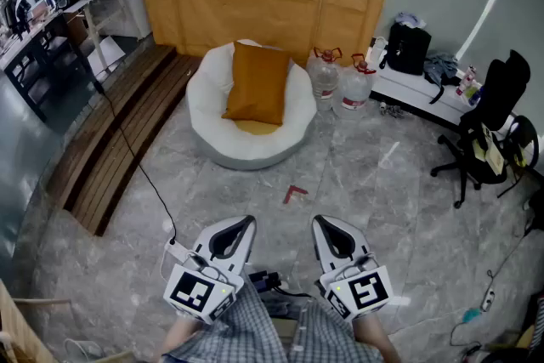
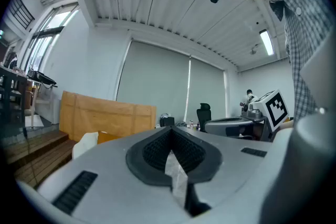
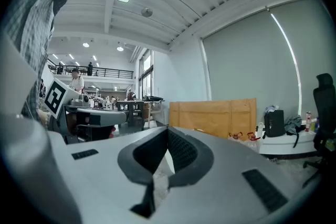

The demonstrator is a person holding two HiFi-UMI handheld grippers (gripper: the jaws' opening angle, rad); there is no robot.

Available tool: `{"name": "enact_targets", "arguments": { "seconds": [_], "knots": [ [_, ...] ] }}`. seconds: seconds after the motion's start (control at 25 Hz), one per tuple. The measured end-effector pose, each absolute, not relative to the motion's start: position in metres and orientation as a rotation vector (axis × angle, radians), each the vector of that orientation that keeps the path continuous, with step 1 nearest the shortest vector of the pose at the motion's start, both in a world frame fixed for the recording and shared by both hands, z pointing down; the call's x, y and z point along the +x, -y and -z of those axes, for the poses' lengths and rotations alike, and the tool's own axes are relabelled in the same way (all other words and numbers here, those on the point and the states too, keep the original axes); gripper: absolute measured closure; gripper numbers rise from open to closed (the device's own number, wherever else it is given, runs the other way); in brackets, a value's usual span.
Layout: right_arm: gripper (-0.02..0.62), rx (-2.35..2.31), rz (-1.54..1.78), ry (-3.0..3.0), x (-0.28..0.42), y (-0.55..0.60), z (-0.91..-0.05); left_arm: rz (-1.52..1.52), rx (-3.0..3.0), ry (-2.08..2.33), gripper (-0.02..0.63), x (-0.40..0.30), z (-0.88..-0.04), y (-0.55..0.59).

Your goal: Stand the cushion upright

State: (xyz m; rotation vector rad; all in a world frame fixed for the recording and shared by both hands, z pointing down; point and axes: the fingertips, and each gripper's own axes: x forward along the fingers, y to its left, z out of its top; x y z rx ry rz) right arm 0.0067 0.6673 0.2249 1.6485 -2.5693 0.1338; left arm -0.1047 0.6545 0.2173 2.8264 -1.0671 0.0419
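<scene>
An orange cushion (image 1: pixel 257 83) leans upright against the back of a round white beanbag seat (image 1: pixel 212 134) in the head view, in front of a tan cardboard panel (image 1: pixel 255 4). The cushion's orange edge (image 2: pixel 107 137) peeks beside the white seat (image 2: pixel 85 144) in the left gripper view. My left gripper (image 1: pixel 246 222) and right gripper (image 1: pixel 320 222) are held low near my body, side by side, well short of the seat. Both have their jaws together with nothing between them. They point about level toward the seat.
Two large water jugs (image 1: pixel 340 81) stand right of the seat. A black office chair (image 1: pixel 489 127) is at the right, a low white shelf with a black bag (image 1: pixel 406 47) behind it. Wooden steps (image 1: pixel 115 140) and a black cable (image 1: pixel 140 170) lie left. A small red scrap (image 1: pixel 294 193) lies on the floor.
</scene>
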Motion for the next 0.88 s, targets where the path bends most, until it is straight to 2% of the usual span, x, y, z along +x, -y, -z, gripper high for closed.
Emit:
{"name": "enact_targets", "arguments": {
  "seconds": [0.88],
  "knots": [
    [0.591, 1.692, -0.143, 2.576, 0.029, -0.679, -0.216, -0.034, 2.839, 1.082, 0.600, -0.087, -0.207, -0.661]
  ]
}}
